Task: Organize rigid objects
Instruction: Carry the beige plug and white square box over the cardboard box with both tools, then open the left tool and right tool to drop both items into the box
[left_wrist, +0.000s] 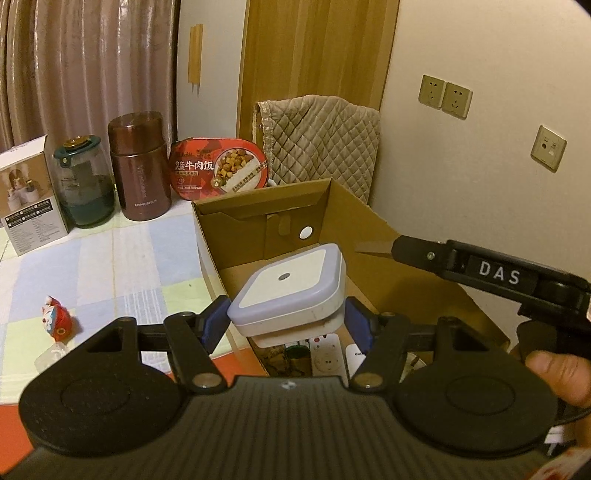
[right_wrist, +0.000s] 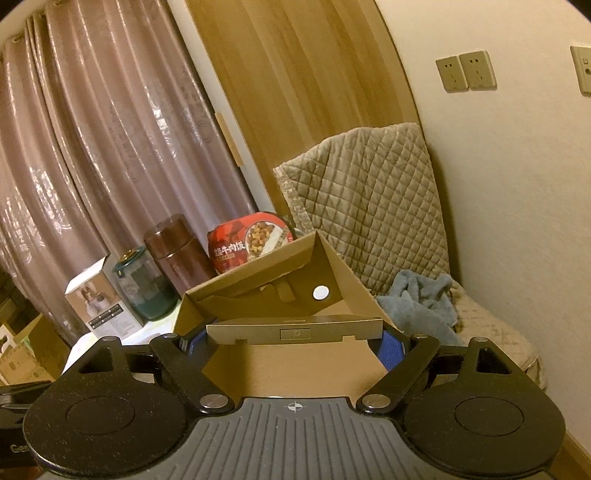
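White night light pinched btwn left claw pads, above cardboard box.

Pink curtains, wooden panel

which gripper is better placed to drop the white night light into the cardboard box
Left. The left gripper already clamps the night light above the open cardboard box. The right gripper is occupied holding the box's front flap.
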